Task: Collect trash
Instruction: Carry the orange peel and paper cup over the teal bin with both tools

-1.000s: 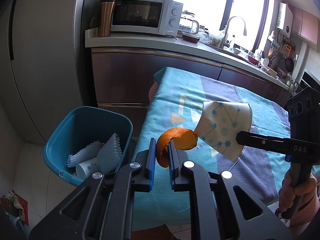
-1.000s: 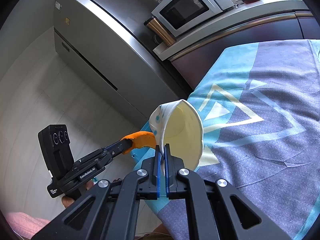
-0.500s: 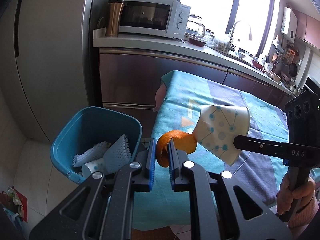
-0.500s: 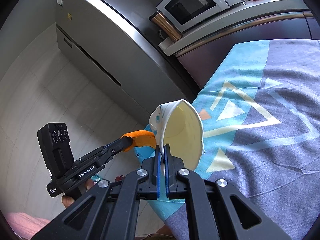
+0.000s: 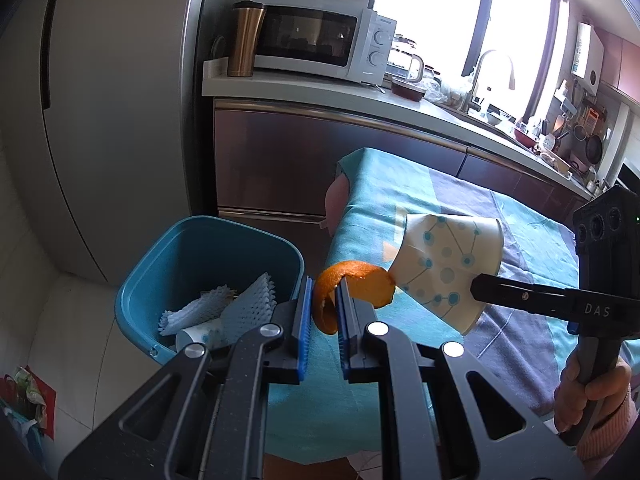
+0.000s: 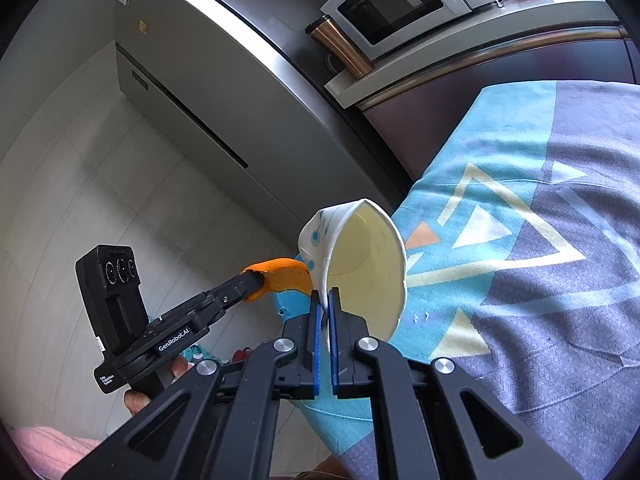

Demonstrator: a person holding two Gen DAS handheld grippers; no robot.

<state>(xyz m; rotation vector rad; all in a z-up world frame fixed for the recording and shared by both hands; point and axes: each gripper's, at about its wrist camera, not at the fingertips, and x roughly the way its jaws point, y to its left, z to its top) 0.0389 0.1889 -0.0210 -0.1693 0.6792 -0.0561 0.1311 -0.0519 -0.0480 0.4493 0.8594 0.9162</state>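
Observation:
My left gripper [image 5: 323, 312] is shut on a curled orange peel [image 5: 352, 290] and holds it in the air just right of a blue bin [image 5: 192, 248] on the floor. My right gripper [image 6: 325, 312] is shut on the rim of a white paper cup with blue dots [image 6: 360, 264], held on its side over the table's left edge. In the left wrist view the cup [image 5: 448, 268] hangs just right of the peel. In the right wrist view the peel [image 6: 280, 272] and the left gripper [image 6: 252, 280] are left of the cup. The bin holds white foam netting [image 5: 224, 304] and a paper cup [image 5: 200, 338].
The table has a teal and purple cloth [image 5: 420, 208] [image 6: 540, 240]. A steel fridge [image 5: 100, 100] stands behind the bin. A counter [image 5: 320, 84] carries a microwave [image 5: 320, 40] and a copper tumbler [image 5: 246, 40]. A small red bag [image 5: 28, 392] lies on the tiled floor at far left.
Both grippers have moved left toward the bin, still holding the peel and the cup. The bin now sits closer to the left gripper.

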